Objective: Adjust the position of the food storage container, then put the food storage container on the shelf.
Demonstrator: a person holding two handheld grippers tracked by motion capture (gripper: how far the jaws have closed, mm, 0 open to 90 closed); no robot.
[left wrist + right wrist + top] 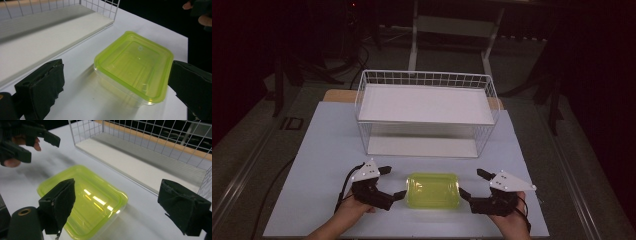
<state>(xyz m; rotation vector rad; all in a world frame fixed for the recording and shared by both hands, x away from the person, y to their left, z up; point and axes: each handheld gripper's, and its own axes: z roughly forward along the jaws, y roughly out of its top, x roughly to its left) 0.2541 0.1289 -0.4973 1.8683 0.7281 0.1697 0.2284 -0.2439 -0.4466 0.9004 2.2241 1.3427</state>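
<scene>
A clear plastic container with a lime-green lid (432, 190) lies flat on the white table near its front edge. My left gripper (393, 183) is just left of it, jaws spread wide, nothing pressed between them. In the left gripper view the container (135, 65) lies ahead between the two black pads (42, 85), apart from both. My right gripper (472, 182) stands open at the container's right end. In the right gripper view its left pad (60, 200) hangs over the lid (82, 200), and the left gripper (37, 142) shows beyond it.
A white wire basket (427, 112) with an upper shelf and a lower tray stands on the table (327, 150) behind the container, its open side facing me. Dark floor and stand legs surround the table.
</scene>
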